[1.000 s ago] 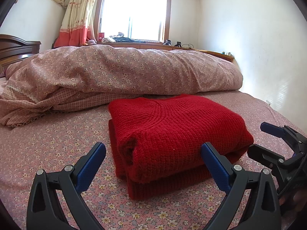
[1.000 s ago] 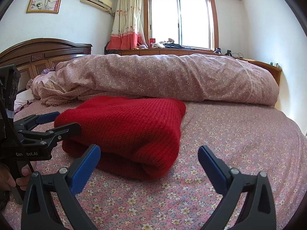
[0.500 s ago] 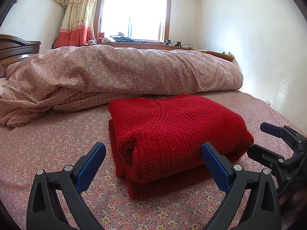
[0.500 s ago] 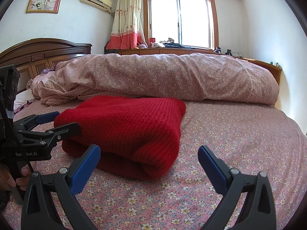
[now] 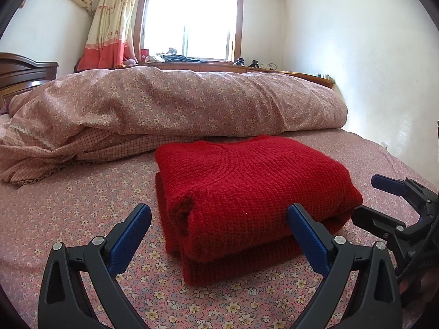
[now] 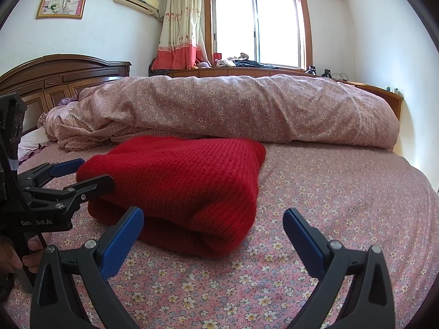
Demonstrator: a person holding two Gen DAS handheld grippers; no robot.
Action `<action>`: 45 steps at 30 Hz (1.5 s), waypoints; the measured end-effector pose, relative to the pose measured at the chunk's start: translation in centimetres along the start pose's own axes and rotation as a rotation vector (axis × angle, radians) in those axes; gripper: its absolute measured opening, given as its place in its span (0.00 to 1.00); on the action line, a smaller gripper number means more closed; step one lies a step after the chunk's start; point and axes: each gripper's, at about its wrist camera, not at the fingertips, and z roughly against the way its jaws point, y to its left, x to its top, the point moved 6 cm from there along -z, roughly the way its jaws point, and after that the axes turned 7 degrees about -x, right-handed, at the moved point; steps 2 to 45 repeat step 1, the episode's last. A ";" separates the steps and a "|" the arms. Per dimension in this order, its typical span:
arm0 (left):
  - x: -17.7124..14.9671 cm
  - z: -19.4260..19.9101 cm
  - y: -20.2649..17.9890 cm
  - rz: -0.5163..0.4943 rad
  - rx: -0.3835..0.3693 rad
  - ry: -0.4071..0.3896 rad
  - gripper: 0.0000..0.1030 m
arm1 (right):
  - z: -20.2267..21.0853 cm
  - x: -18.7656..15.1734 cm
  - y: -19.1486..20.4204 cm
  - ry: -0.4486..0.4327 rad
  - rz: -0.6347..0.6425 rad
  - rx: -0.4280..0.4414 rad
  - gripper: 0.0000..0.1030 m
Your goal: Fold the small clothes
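Folded red sweater (image 5: 247, 192) on floral sheet (image 5: 68, 219), rolled quilt (image 5: 178, 101) behind; left gripper (image 5: 219, 230), right gripper (image 6: 214, 230) both spread, empty.

Sweater (image 5: 247, 192): folded, lies on the bed (image 5: 68, 205), toward its middle, just before the duvet.
Duvet (image 5: 178, 104): heaped across the bed's far side, from the headboard end to the foot end; behind the sweater.
Headboard (image 6: 60, 76): at the bed's left end in the right wrist view.
Window (image 6: 260, 30): on the wall behind the bed, above a long ledge (image 6: 247, 71) bearing small items.
Left gripper (image 5: 219, 227): before the sweater's near edge, jaws spread wide to either side of its near corner.
Right gripper (image 6: 214, 227): right of the left gripper, before the sweater's right near corner, jaws spread, above the bed.
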 end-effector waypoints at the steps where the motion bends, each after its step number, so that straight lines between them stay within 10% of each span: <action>1: 0.0 0.0 0.0 0.001 0.000 0.002 0.93 | 0.0 0.0 0.0 0.000 0.000 0.000 1.00; 45: 0.0 0.0 0.0 0.001 0.000 0.002 0.93 | 0.0 0.0 0.0 0.000 0.000 0.000 1.00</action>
